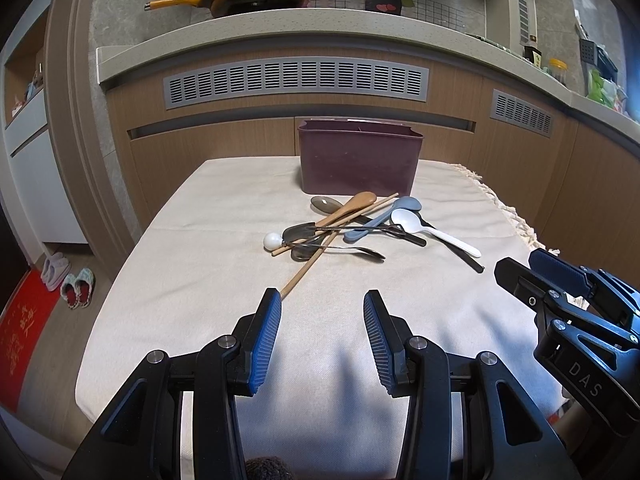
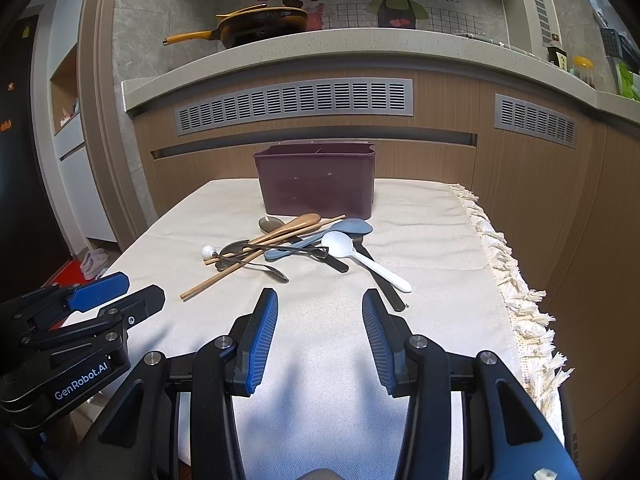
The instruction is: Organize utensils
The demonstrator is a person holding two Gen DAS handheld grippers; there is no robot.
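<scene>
A: A jumble of utensils lies on a table [image 1: 208, 320] draped in a cream cloth, just in front of a dark maroon utensil holder [image 1: 358, 160] that stands upright at the far edge, near the kitchen cabinets.

B: What makes up the pile?

A: A wooden spoon [image 1: 348, 208] and wooden chopsticks [image 1: 308, 266] cross over metal spoons [image 1: 340, 251]; a grey-blue spoon [image 1: 384, 220] and a white plastic spoon [image 1: 432, 232] lie toward the right, with a black-handled utensil [image 2: 384, 282] beneath them. A white ball-ended piece [image 1: 273, 241] sits at the left edge of the heap.

B: And the tools?

A: The left hand-held gripper [image 1: 322, 336] hangs above bare cloth short of the pile, its blue pads spread wide with nothing between them. One chopstick tip ends near its left pad. The right hand-held gripper [image 2: 320, 336] does the same beside it, jaws apart and empty, the black handle's end just off its right finger.

B: The backdrop?

A: A yellow-handled frying pan [image 2: 256, 26] rests on the counter behind.
</scene>
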